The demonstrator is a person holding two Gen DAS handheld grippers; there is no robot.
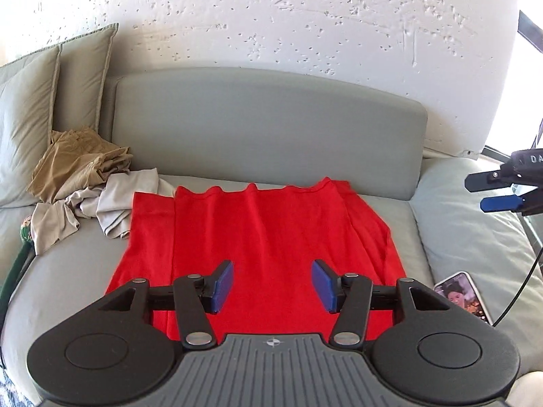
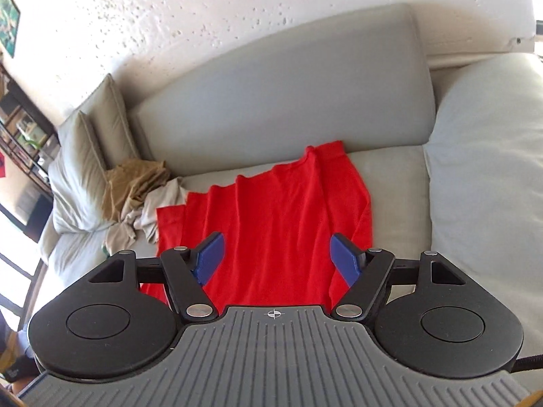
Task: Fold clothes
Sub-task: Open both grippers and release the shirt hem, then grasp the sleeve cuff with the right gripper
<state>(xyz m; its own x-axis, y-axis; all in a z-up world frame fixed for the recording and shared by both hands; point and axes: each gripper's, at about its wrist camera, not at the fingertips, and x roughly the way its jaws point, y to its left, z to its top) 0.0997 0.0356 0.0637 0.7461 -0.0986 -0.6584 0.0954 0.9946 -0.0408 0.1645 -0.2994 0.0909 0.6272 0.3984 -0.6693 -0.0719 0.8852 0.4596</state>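
A red garment (image 1: 258,237) (image 2: 271,224) lies spread flat on the grey sofa seat (image 1: 85,264), its far hem wavy near the backrest and its sides folded inward. My left gripper (image 1: 273,283) hovers open above the garment's near edge, blue pads apart with nothing between them. My right gripper (image 2: 275,257) is also open over the near right part of the garment; its fingers (image 1: 499,190) show at the right edge of the left wrist view, above the side cushion.
A crumpled tan garment (image 1: 81,159) and a beige one (image 1: 112,200) are heaped at the sofa's left, by two pillows (image 1: 30,108). A phone (image 1: 465,295) with a lit screen lies right of the red garment. A pale cushion (image 2: 485,169) sits at the right.
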